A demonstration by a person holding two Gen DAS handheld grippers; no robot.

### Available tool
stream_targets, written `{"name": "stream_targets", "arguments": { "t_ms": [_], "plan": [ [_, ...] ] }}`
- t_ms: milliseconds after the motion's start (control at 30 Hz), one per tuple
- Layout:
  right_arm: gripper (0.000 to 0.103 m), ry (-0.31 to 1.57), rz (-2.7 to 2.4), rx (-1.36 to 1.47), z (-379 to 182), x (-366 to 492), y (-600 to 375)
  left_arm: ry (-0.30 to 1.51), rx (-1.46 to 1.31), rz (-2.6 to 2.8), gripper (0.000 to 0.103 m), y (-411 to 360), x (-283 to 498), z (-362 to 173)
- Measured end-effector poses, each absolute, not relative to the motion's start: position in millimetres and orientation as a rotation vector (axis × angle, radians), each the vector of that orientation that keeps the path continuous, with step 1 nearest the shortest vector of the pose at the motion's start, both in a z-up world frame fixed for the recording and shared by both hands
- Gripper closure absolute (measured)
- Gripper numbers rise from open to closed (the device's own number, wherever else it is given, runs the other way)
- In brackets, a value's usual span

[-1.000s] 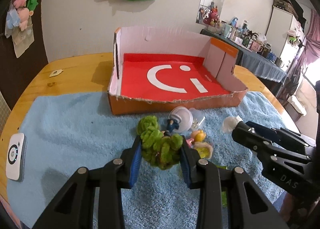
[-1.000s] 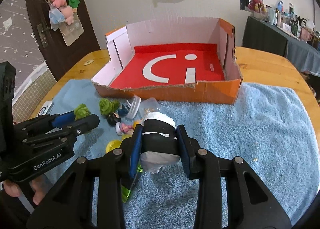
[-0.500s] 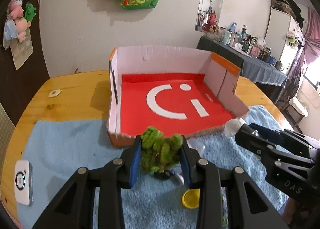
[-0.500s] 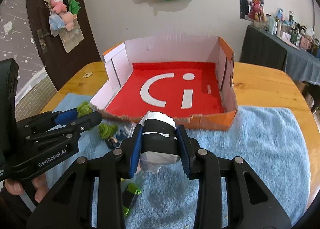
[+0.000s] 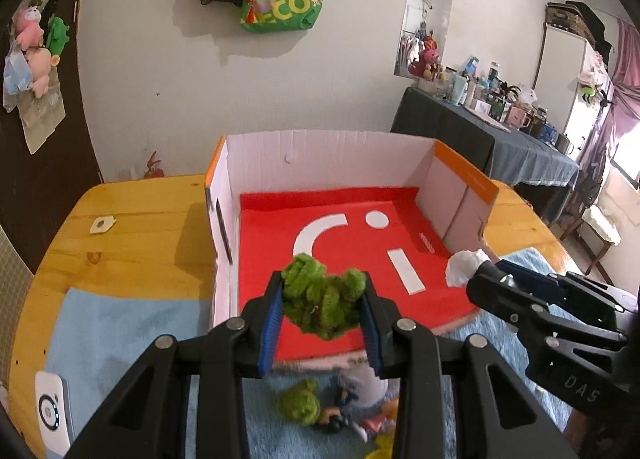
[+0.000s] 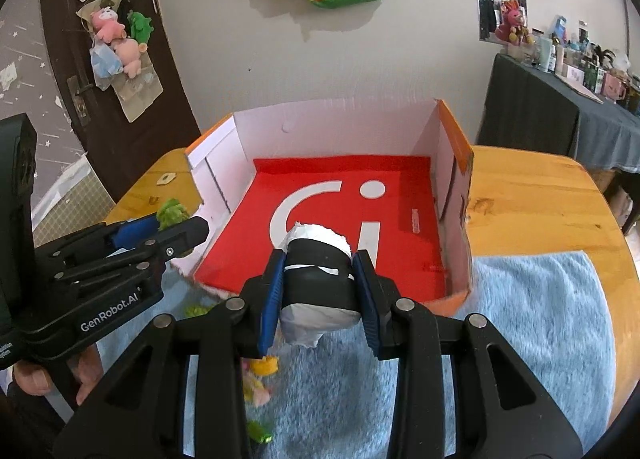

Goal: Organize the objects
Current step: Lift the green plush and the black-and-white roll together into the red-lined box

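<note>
Blue towel [image 6: 540,319] | left tongs [image 5: 322,309] clamp green toy [image 5: 320,303] | right tongs [image 6: 318,287] clamp wrapped roll [image 6: 318,279]

A round wooden tabletop [image 6: 532,195] carried a blue towel [image 6: 532,323] over its near part. An open cardboard box [image 5: 328,151] sat on the wood, its front edge over the towel. A small white device [image 5: 52,411] lay at the towel's left edge.

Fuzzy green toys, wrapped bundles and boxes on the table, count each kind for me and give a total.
Fuzzy green toys: 2, one held in the left claw, one on the blue towel
Black and white wrapped bundle: 1, held in the right claw
Cardboard box: 1
Total: 4
</note>
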State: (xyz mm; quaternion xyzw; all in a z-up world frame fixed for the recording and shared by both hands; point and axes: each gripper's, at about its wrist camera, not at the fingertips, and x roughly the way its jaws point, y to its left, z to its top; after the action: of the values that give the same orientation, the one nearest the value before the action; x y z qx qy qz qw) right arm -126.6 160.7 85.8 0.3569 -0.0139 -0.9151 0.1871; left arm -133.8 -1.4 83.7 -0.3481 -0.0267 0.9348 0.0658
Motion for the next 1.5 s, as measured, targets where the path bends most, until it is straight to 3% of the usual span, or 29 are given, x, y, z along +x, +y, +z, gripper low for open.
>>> {"name": "stream_targets", "arguments": {
  "t_ms": [700,1500],
  "plan": [
    [0.070,-0.026,-2.605,1.082,79,-214,156,-0.112,-1.144,2.785,0.066,1,-218,76],
    [0.070,0.053,-2.542,1.344,38,-274,142,-0.132,-1.468,2.659,0.066,-2,-287,22]
  ]
}}
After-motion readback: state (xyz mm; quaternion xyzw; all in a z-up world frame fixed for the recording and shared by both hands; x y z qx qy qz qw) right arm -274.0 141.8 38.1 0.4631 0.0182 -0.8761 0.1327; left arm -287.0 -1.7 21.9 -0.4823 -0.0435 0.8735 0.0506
